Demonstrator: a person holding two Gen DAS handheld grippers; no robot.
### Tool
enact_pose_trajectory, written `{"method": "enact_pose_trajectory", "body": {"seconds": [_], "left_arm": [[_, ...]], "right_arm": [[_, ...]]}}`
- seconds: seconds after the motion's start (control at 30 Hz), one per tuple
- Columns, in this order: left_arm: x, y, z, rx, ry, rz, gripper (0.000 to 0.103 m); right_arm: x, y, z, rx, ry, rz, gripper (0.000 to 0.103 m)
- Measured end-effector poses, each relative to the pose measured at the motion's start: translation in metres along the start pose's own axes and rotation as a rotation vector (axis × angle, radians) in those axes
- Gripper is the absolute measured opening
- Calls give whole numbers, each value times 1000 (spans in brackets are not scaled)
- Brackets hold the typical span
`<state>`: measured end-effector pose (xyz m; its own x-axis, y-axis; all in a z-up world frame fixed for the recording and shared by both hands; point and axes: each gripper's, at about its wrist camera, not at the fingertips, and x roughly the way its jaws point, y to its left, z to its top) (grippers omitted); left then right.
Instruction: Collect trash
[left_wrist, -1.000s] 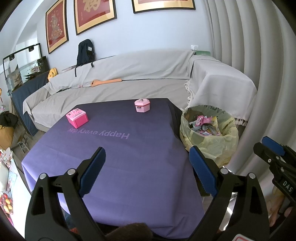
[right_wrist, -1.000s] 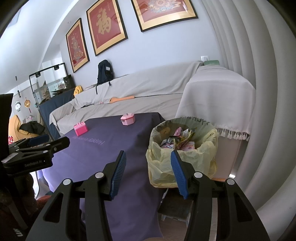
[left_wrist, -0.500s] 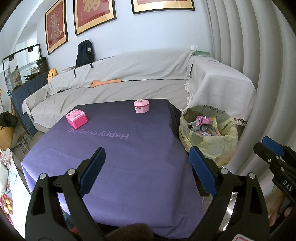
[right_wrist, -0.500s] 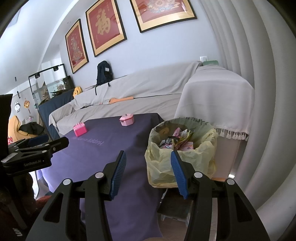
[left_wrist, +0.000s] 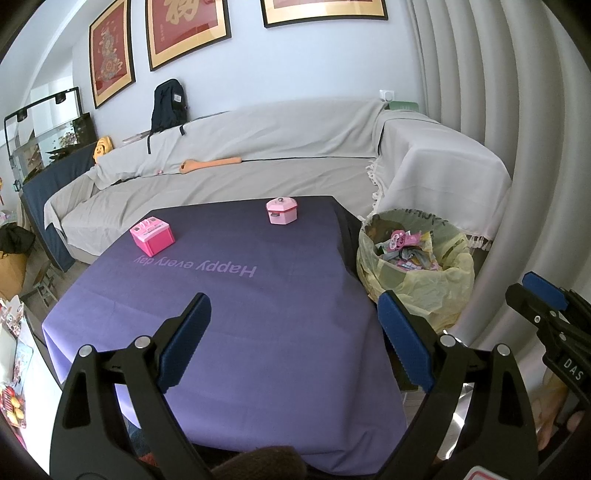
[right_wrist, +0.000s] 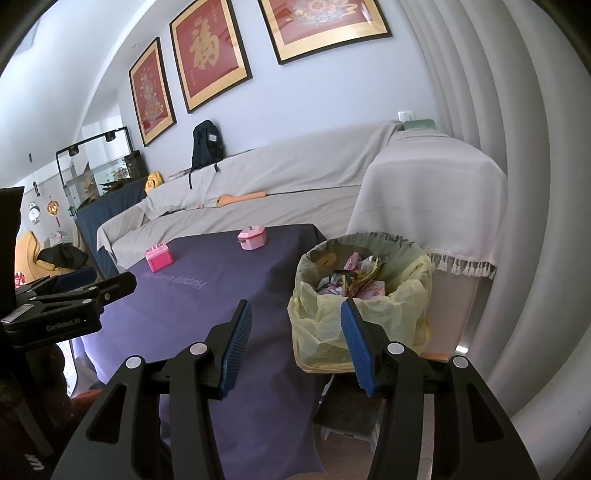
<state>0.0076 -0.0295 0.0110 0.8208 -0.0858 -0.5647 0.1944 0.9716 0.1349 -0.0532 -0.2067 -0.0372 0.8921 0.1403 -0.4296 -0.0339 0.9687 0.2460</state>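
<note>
While both grippers hung over the near end of the table (left_wrist: 122, 295), nothing lay between their fingers. Its purple tablecloth (left_wrist: 258, 314) was smooth matte fabric with faint creases, printed "Happy every day" in paler lettering that read upside down from the near side, and it draped over the table's edges.

At about one o'clock in the right wrist view, just beside the table's right edge, stood the trash bin (right_wrist: 364, 295): a round, upright container lined with a thin, crinkled, translucent yellow plastic bag folded over the rim. Its mouth faced straight up, and crumpled wrappers (right_wrist: 351, 277), glossy and mostly pink and yellow, filled it nearly to the top.

Two small hard-looking boxes sat well apart on the cloth: a square bright pink box (left_wrist: 152, 236) at eleven o'clock in the left wrist view, and a paler, rounded pink box with a knob on its lid (left_wrist: 281, 210) at twelve o'clock.

The left gripper (left_wrist: 293, 339) had its black arms spread wide, the ridged blue pads (left_wrist: 184, 341) far apart and touching nothing. The right gripper (right_wrist: 295, 343) stood about half open, its ribbed blue pads empty, one over the cloth and one in front of the bin.

Behind the table, a long sofa (left_wrist: 258, 173) lay under a loose grey cover, fringed at one end.
</note>
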Motion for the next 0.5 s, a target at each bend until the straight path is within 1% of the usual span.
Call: {"method": "enact_pose_trajectory", "body": {"seconds": [0.5], "left_arm": [[1,0,0,1,1,-2,87]], "right_arm": [[1,0,-2,1,0,1,48]]}}
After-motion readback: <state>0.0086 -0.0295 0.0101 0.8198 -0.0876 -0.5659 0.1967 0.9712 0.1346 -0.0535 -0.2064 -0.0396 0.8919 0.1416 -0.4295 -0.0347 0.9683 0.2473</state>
